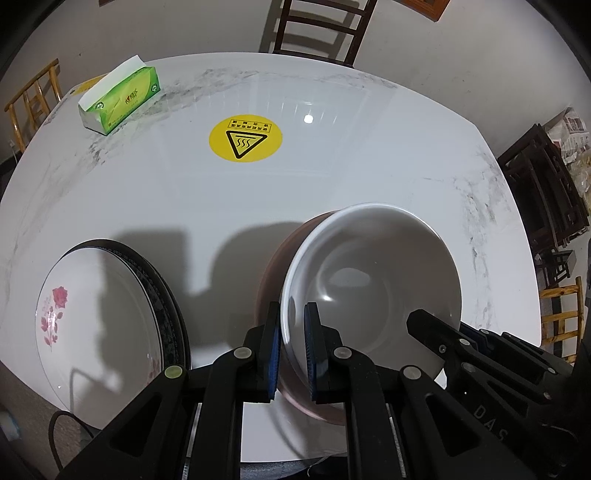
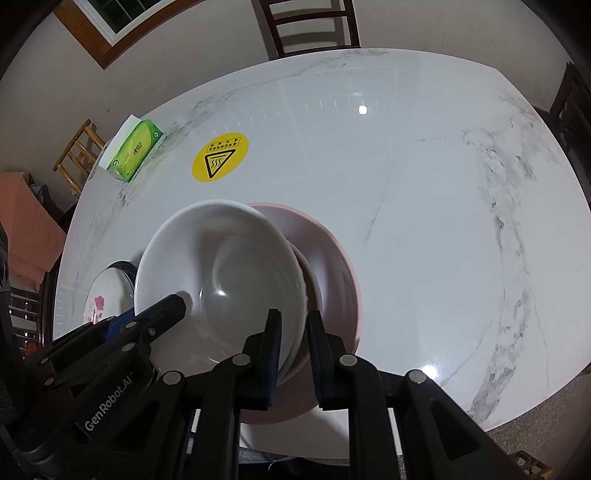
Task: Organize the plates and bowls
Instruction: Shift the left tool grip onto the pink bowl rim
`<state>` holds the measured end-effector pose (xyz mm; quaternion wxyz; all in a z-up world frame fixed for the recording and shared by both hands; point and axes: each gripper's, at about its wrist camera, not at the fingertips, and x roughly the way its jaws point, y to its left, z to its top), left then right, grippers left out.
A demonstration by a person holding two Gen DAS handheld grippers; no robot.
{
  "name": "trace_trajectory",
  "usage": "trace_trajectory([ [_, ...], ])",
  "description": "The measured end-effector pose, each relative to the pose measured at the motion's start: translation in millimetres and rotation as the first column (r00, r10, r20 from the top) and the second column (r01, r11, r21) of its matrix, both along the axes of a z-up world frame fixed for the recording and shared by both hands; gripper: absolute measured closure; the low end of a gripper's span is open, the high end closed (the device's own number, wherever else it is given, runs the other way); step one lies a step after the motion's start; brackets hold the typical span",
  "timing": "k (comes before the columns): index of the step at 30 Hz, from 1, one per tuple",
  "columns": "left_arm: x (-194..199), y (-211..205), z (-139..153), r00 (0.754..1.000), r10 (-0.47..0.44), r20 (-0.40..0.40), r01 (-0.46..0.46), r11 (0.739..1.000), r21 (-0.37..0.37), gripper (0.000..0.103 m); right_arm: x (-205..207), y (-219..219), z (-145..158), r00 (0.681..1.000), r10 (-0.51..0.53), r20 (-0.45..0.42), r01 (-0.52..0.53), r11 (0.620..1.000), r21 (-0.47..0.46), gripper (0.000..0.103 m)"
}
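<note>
A white bowl (image 1: pixel 369 277) (image 2: pixel 221 266) sits in a wider pink bowl (image 1: pixel 275 266) (image 2: pixel 332 266) on the marble table (image 1: pixel 332 166), shifted toward the pink bowl's left side. My left gripper (image 1: pixel 291 325) is shut on the white bowl's left rim, one pad inside and one outside. My right gripper (image 2: pixel 295 328) is shut on the opposite rim in the same way. Each wrist view shows the other gripper's finger at the far side of the bowl. To the left lies a rose-printed white plate (image 1: pixel 92 325) (image 2: pixel 103 295) on a dark patterned plate (image 1: pixel 168 306).
A green tissue pack (image 1: pixel 120 96) (image 2: pixel 135 149) lies at the table's far left, near a round yellow hot-surface sticker (image 1: pixel 245 138). A dark wooden chair (image 1: pixel 317 26) stands behind the table. More chairs stand to both sides. The near table edge runs just below the bowls.
</note>
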<state>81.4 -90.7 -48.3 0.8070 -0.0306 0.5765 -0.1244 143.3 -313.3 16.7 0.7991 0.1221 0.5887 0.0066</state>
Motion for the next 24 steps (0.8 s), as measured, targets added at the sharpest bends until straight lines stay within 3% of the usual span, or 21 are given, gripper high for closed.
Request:
trace_trajectory([
  [18, -1, 8, 10, 1.0, 0.011, 0.028, -0.01, 0.999, -0.037, 0.094, -2, -4, 0, 1.0, -0.004, -0.001, 0.004, 1.0, 0.007, 0.083],
  [24, -5, 28, 19, 0.998, 0.053, 0.046, -0.05, 0.996, -0.079, 0.087, -6, -10, 6, 1.0, -0.009, 0.013, 0.008, 0.999, 0.037, 0.083],
])
